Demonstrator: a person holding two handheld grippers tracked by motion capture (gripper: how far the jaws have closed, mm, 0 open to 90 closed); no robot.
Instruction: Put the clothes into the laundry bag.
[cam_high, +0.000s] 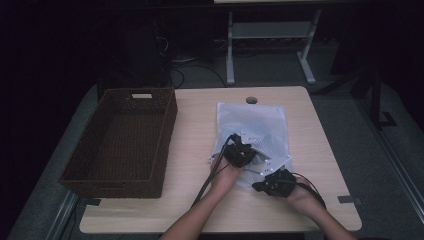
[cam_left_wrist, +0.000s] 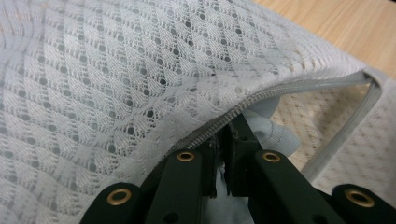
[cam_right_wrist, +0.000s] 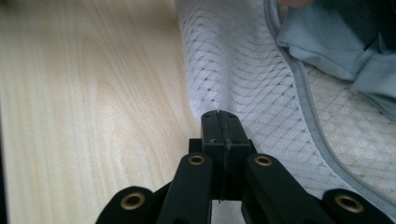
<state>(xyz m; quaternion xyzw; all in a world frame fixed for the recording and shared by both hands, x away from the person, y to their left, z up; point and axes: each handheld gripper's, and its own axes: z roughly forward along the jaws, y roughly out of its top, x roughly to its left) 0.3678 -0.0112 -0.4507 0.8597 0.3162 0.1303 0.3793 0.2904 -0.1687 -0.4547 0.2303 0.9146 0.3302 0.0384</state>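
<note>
A white mesh bag (cam_high: 252, 122) lies flat on the wooden table (cam_high: 195, 150), right of centre. My left gripper (cam_high: 248, 156) is at its near end, shut on the bag's zippered edge (cam_left_wrist: 289, 88) and lifting the top layer of mesh (cam_left_wrist: 116, 70). Under that layer, inside the bag, lies a pale blue cloth (cam_left_wrist: 275, 130). My right gripper (cam_high: 257, 187) sits at the bag's near right corner. In the right gripper view its jaws (cam_right_wrist: 220, 116) are pressed together on a puckered fold of the mesh (cam_right_wrist: 243, 70), with the blue cloth (cam_right_wrist: 327, 46) beyond the zipper (cam_right_wrist: 308, 102).
A dark brown wicker basket (cam_high: 122, 140) stands on the left half of the table, with nothing visible inside it. A cable hole (cam_high: 251, 100) sits near the table's far edge. A white desk frame (cam_high: 270, 45) stands on the floor behind.
</note>
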